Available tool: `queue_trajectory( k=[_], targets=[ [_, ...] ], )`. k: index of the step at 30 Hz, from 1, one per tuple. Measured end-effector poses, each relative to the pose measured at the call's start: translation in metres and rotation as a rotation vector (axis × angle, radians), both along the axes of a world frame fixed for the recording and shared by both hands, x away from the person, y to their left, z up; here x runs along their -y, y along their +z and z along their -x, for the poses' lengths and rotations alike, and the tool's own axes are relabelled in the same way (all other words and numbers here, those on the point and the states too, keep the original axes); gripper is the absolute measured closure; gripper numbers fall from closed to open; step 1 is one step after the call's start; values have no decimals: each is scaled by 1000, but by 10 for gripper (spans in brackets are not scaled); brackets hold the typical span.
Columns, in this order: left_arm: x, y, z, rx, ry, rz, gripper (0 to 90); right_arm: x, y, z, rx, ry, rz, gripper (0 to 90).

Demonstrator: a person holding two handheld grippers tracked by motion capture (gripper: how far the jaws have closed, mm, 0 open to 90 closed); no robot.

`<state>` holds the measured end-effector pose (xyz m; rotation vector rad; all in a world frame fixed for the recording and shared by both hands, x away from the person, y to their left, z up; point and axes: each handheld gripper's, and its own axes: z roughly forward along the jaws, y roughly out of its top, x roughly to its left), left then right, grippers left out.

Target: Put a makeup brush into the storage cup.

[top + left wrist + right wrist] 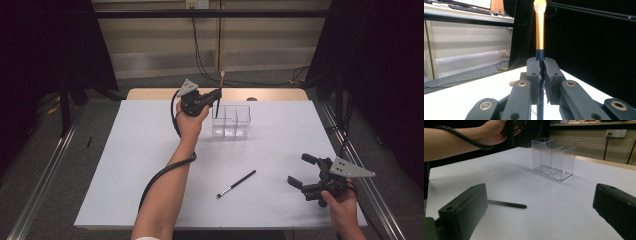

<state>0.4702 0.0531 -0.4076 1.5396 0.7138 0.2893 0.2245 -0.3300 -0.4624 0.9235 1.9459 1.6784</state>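
**Makeup brush clamped upright over the clear organizer**

The makeup brush [539, 32] has a dark navy lower handle, a long gold-orange ferrule above it, and a pale, soft tuft of bristles at the very top. It stands nearly upright in the left gripper view, with the bristle end up and the dark handle running down between the jaws and out below them. The left gripper [216, 95] has its jaws pressed together on that dark handle. In the high view the brush is held at the left end of the clear organizer [231, 121], its lower handle dipping toward the leftmost compartment; whether the tip is inside or touches the floor of the compartment cannot be told.

The organizer is a transparent plastic box with inner walls dividing it into compartments, standing toward the far side of the white counter [150, 165].

A second brush [236, 184], slim and black with a small silvery end, lies flat on the counter nearer the person, well apart from the organizer and between the two arms.

The right gripper [303, 171] is held low at the near right corner of the counter, jaws wide apart with nothing between them, pointed toward the lying brush.
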Motion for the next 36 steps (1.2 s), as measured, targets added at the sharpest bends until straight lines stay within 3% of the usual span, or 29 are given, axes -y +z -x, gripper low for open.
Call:
queue_trajectory(
  k=[36],
  targets=[
    [-9, -16, 7, -16, -8, 7, 827, -2, 0, 0, 3, 9, 14, 0]
  ],
)
